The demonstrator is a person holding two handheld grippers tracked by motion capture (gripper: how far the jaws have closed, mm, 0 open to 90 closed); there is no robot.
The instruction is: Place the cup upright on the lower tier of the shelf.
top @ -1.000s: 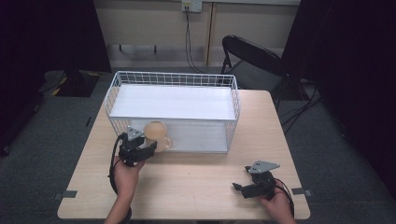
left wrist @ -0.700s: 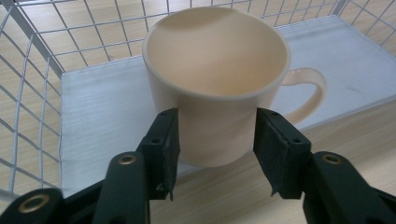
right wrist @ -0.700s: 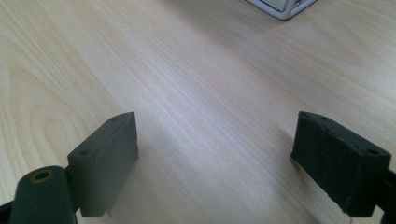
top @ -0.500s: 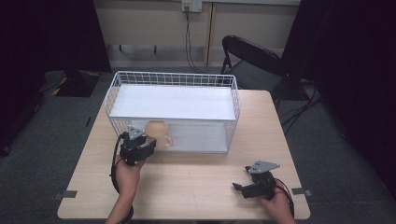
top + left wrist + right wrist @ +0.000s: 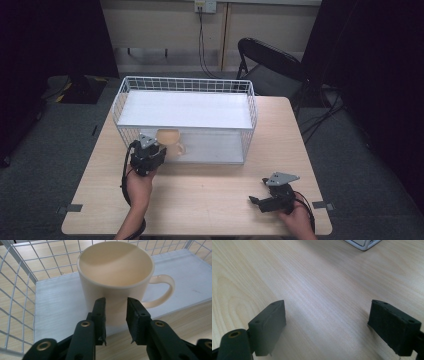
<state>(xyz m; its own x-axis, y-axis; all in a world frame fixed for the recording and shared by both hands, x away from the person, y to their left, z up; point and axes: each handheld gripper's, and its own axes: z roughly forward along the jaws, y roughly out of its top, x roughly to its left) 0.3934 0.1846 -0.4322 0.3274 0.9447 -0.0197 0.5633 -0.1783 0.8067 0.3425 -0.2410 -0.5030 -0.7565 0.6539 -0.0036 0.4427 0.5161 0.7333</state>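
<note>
closing left gripper (image 5: 115,315) jaws narrow before the mug (image 5: 116,277).

one mug (image 5: 115,277), one wire basket (image 5: 186,86), two grippers, one chair (image 5: 270,62)

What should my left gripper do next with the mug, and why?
Probably draw the left gripper straight back. The mug stands upright on the basket floor, and the jaws, just closing, hold nothing and stand narrower than the mug.
</note>
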